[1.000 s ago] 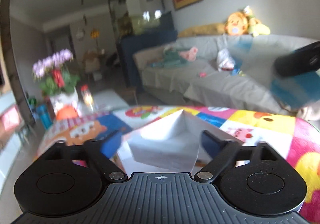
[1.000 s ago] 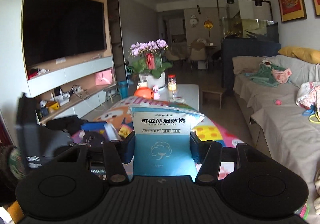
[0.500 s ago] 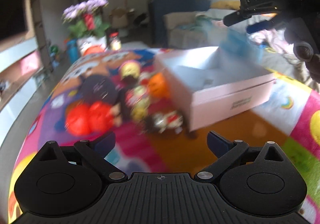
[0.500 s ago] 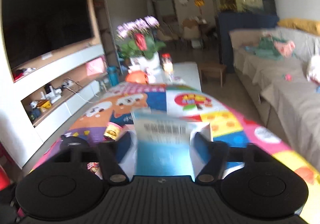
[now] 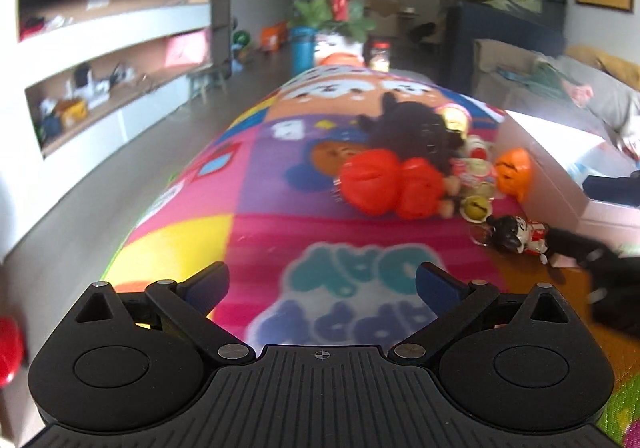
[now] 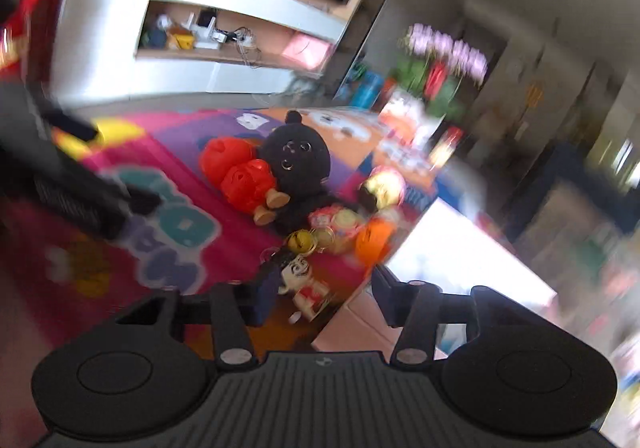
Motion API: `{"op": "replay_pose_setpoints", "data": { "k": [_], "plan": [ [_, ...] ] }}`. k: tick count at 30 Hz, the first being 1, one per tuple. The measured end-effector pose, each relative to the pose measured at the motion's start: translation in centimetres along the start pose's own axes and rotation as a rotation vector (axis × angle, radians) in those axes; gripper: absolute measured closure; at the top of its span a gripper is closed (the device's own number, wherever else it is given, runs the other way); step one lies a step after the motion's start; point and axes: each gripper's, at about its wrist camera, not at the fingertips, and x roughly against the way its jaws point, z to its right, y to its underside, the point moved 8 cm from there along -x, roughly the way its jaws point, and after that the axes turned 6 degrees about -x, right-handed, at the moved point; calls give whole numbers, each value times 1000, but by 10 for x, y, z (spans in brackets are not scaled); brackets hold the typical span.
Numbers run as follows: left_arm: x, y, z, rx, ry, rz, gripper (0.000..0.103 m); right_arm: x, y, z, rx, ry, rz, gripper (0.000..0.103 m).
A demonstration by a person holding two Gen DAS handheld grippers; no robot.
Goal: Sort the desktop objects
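Currently between picks. Right gripper (image 6: pixel 318 298), jaws spread and empty, hovers low-centre of its blurred view over the panda keychain (image 6: pixel 302 282) on the tabletop (image 6: pixel 168 151). Left gripper (image 5: pixel 322 284), also released, idles lower centre. Farther, mid-frame: orange toys (image 6: pixel 240 173), black plush (image 6: pixel 298 163); white box (image 6: pixel 464 252) at right. Judged next: descend, close on keychain, carry to box.

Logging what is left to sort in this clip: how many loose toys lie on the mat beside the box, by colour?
Black plush: 1
Red-orange pumpkin toys: 2
Orange pumpkin head: 1
Gold bell: 1
Black-and-white figure keychain: 1
Total: 6. The blurred pieces between them cannot be counted.
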Motion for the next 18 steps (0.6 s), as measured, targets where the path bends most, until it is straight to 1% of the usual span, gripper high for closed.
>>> {"op": "replay_pose_setpoints", "data": {
  "k": [1, 4, 7, 10, 14, 15, 17, 18],
  "plan": [
    [1, 2, -3, -2, -4, -4, 1, -5, -1, -6, 30, 19, 12, 51],
    [3, 4, -3, -25, -5, -9, 1, -13, -8, -13, 58, 41, 38, 51],
    [4, 4, 0, -33, -2, -9, 1, -13, -15, -24, 83, 15, 65, 52],
    [4, 1, -1, -37, -22, -2, 1, -16, -14, -44, 137, -12, 62, 53],
    [6, -5, -6, -33, -37, 7, 0, -35, -8, -51, 161, 13, 12, 58],
    [6, -5, -7, -32, -36, 8, 0, -38, -8, -50, 148, 3, 6, 61],
    [8, -5, -6, -33, -27, 10, 0, -38, -9, -48, 129, -9, -15, 74],
    [8, -5, -6, -33, -22, 9, 0, -35, -9, -47, 116, -19, -13, 74]
  ]
}}
